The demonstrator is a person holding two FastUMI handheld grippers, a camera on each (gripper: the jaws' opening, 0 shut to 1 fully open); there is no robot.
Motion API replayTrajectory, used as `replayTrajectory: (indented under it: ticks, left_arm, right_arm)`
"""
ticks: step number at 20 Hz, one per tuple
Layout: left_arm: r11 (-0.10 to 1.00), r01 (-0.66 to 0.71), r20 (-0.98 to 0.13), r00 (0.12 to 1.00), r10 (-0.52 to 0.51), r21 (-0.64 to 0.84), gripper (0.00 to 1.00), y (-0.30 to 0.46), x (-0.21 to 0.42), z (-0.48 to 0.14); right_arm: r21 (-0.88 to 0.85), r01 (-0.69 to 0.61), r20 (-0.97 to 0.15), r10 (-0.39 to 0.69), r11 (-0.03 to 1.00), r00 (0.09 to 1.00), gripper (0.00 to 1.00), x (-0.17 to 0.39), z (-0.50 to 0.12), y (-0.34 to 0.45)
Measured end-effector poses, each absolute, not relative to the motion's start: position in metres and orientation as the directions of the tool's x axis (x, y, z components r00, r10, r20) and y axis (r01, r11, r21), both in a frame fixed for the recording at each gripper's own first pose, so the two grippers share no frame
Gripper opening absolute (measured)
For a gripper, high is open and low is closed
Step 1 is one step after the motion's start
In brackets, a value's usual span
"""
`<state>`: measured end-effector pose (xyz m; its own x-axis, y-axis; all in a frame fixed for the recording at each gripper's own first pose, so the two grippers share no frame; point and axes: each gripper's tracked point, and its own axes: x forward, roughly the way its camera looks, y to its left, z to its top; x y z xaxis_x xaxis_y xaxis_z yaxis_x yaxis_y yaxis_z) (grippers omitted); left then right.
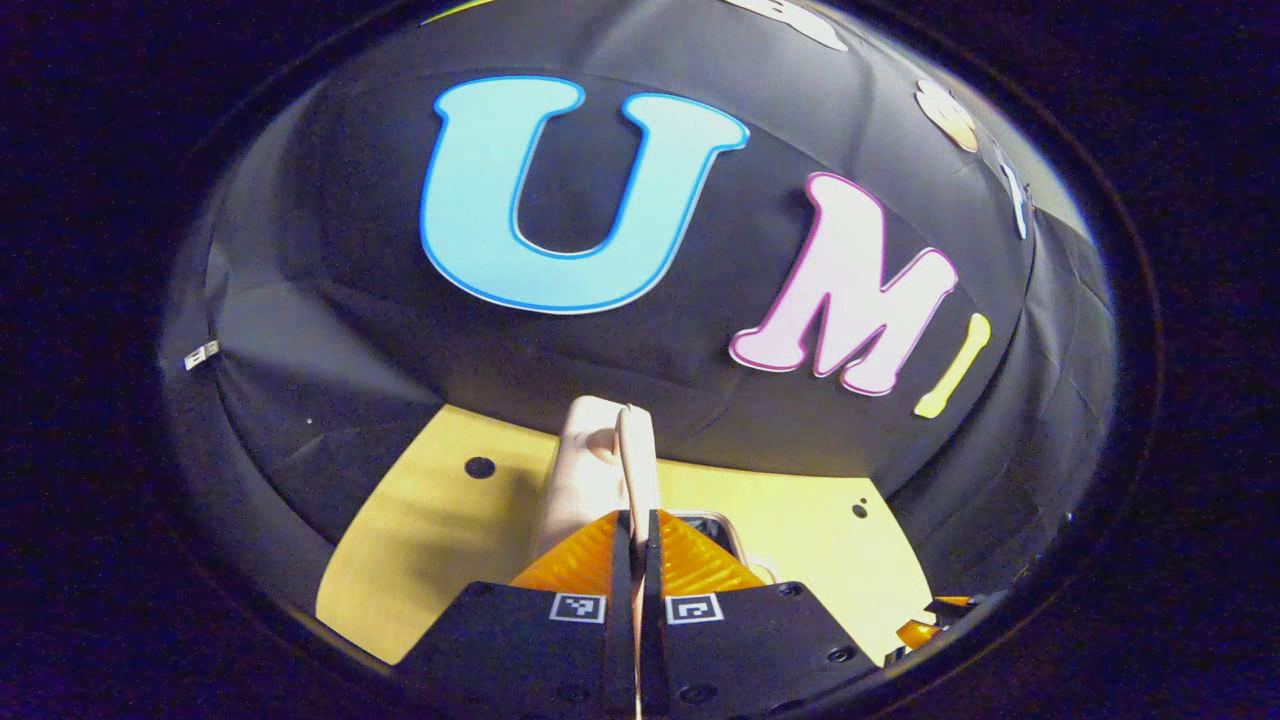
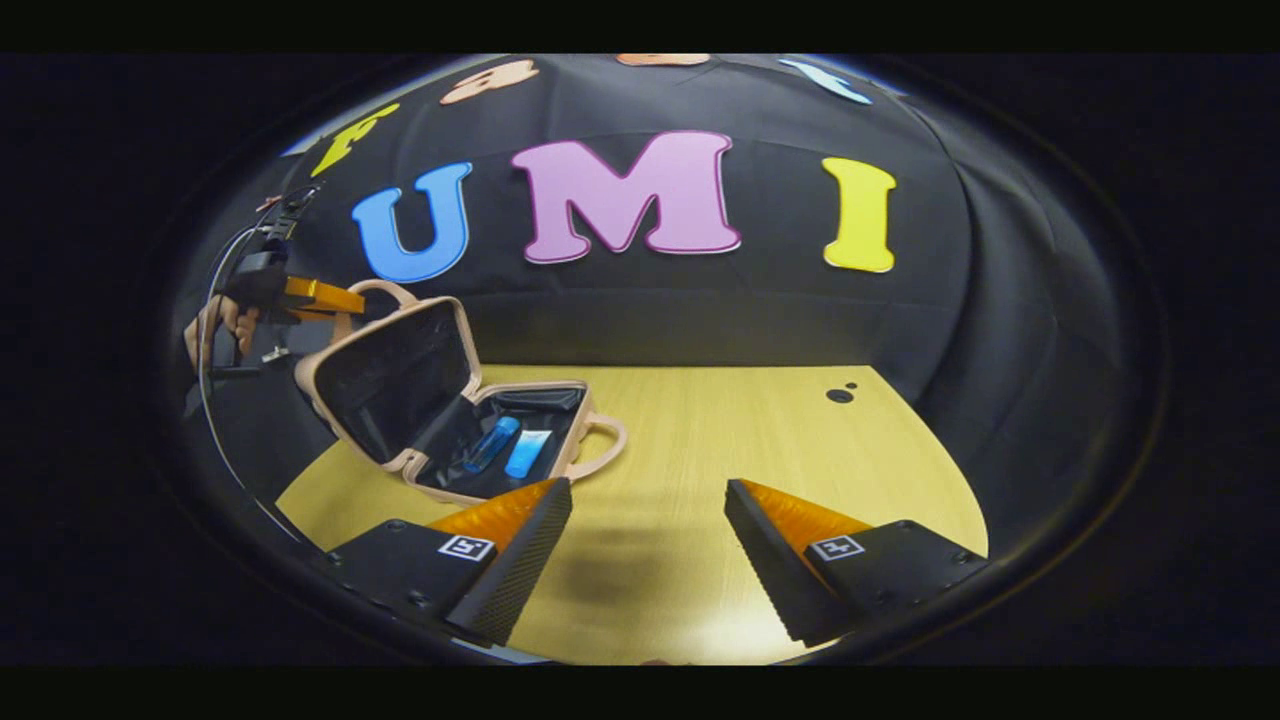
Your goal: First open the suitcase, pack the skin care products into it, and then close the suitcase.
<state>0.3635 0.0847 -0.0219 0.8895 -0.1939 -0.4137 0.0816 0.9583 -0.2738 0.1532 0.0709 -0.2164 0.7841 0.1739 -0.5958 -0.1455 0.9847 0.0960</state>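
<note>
the closing step is in hand: the case (image 2: 440, 400) lies open on the bench (image 2: 700, 450), ahead and to the left of the right gripper (image 2: 648, 520), with a blue bottle (image 2: 491, 444) and a paler tube (image 2: 527, 452) side by side in its lower half. the left gripper (image 1: 636, 525) is pinched tight on the lid's thin edge (image 1: 636, 450), which runs up from between its fingers (the right gripper view shows it at the lid's top, by the handle, with the lid standing tilted back). the right gripper's fingers are spread wide, holding nothing, above bare bench. next, i judge, the lid must swing forward and down onto the base, the free gripper maybe steadying it
</note>
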Motion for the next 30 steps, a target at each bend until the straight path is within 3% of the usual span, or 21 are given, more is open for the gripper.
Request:
replayTrajectory:
  ticks: [7, 10, 15, 19, 20, 23, 26, 29, 30]
  left_arm:
    - [0.914, 0.148, -0.462, 0.826, -0.324, -0.378, 0.08, -0.046, 0.376, -0.097]
    - [0.887, 0.112, -0.512, 0.782, -0.357, -0.447, 0.09, -0.085, 0.379, -0.145]
    - [0.967, 0.101, -0.664, 0.710, -0.234, -0.232, 0.10, -0.116, 0.374, -0.215]
    - [0.990, 0.122, -0.692, 0.709, -0.139, -0.074, 0.14, -0.110, 0.376, -0.199]
    - [0.991, 0.109, -0.691, 0.711, -0.130, -0.073, 0.18, -0.108, 0.374, -0.200]
    - [0.981, 0.065, -0.653, 0.737, -0.171, -0.183, 0.40, -0.107, 0.362, -0.184]
    - [0.930, 0.117, -0.507, 0.811, -0.292, -0.349, 0.62, -0.117, 0.329, -0.123]
    - [0.928, 0.179, -0.355, 0.887, -0.295, -0.326, 0.90, -0.098, 0.294, -0.053]
    - [0.935, 0.185, -0.306, 0.910, -0.279, -0.302, 0.91, -0.086, 0.281, -0.029]
  right_arm:
    - [0.112, -0.090, -0.584, 0.138, 0.990, 0.800, 0.98, 0.145, -0.209, 0.018]
    - [0.118, -0.085, -0.592, 0.139, 0.989, 0.794, 0.98, 0.140, -0.210, -0.004]
    - [0.126, -0.084, -0.591, 0.143, 0.988, 0.794, 0.98, 0.140, -0.207, -0.039]
    - [0.136, -0.111, -0.570, 0.169, 0.984, 0.804, 0.98, 0.146, -0.198, -0.058]
    - [0.136, -0.116, -0.560, 0.173, 0.984, 0.810, 0.98, 0.148, -0.194, -0.064]
    - [0.124, -0.128, -0.518, 0.174, 0.984, 0.837, 0.98, 0.162, -0.183, -0.073]
    - [0.081, -0.092, -0.468, 0.119, 0.992, 0.876, 0.98, 0.177, -0.159, -0.082]
    - [0.059, -0.026, -0.401, 0.048, 0.998, 0.915, 0.98, 0.180, -0.123, -0.082]
    - [0.052, -0.019, -0.376, 0.037, 0.998, 0.926, 0.98, 0.178, -0.112, -0.079]
